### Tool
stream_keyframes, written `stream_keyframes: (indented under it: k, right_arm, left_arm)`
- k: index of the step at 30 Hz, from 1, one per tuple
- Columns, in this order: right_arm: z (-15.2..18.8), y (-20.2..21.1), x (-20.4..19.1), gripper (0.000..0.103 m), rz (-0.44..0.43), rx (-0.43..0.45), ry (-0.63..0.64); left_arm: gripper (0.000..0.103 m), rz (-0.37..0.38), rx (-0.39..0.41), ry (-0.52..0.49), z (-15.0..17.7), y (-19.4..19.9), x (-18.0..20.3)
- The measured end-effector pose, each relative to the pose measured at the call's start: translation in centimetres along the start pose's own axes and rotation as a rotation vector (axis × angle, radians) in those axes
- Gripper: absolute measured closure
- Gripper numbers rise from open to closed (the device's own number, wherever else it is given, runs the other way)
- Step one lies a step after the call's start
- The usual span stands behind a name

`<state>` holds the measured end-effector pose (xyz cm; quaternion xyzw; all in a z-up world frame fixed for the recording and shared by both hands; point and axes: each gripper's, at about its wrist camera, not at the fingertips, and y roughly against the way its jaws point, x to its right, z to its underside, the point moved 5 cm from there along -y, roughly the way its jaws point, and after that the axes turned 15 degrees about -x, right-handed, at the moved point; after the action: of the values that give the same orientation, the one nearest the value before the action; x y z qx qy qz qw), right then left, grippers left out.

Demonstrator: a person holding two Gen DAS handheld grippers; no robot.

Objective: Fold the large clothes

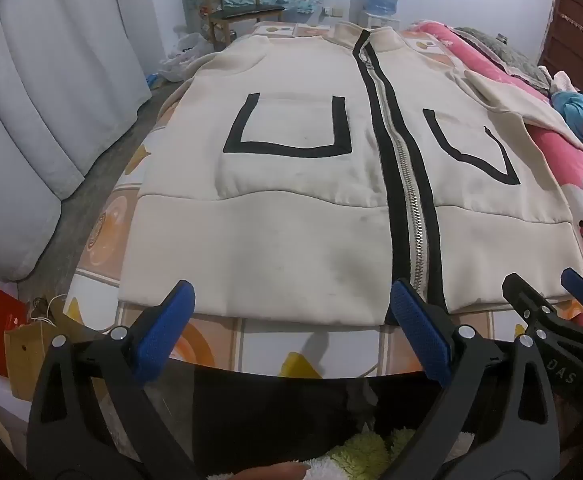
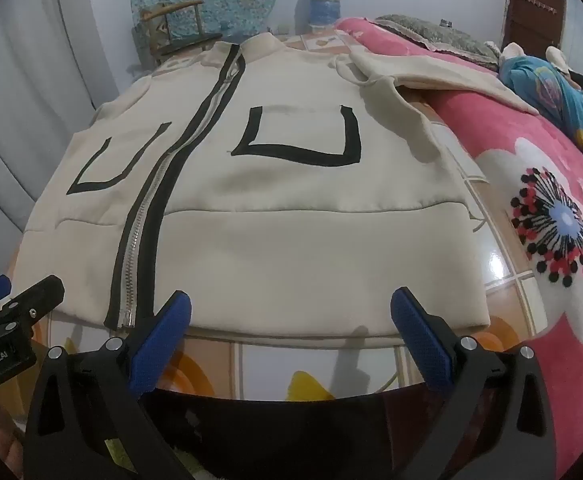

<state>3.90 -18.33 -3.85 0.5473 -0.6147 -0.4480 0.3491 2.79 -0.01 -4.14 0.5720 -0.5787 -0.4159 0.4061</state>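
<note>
A cream jacket [image 1: 291, 216] lies spread flat, front up and zipped, on a table with a patterned cover [image 1: 251, 344], its hem at the near edge, and a pink flowered blanket [image 2: 531, 208] lies beside it on the right. One sleeve [image 2: 411, 76] stretches out over the blanket. The left gripper [image 1: 291, 304] and the right gripper [image 2: 291, 308] both hover just short of the hem, jaws spread wide and grasping nothing.
</note>
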Motion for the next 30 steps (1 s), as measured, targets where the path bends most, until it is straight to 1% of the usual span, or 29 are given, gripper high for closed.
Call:
stream_keyframes:
  k: [12, 30]
  right_arm:
    - [0.31, 0.11, 0.02, 0.006, 0.005, 0.004, 0.004]
    - [-0.38, 0.52, -0.5, 0.006, 0.014, 0.007, 0.015]
  left_arm:
    - [0.008, -0.001, -0.001, 0.002, -0.16, 0.01, 0.07]
    - [0.008, 0.006, -0.002, 0.004, -0.01, 0.06, 0.04]
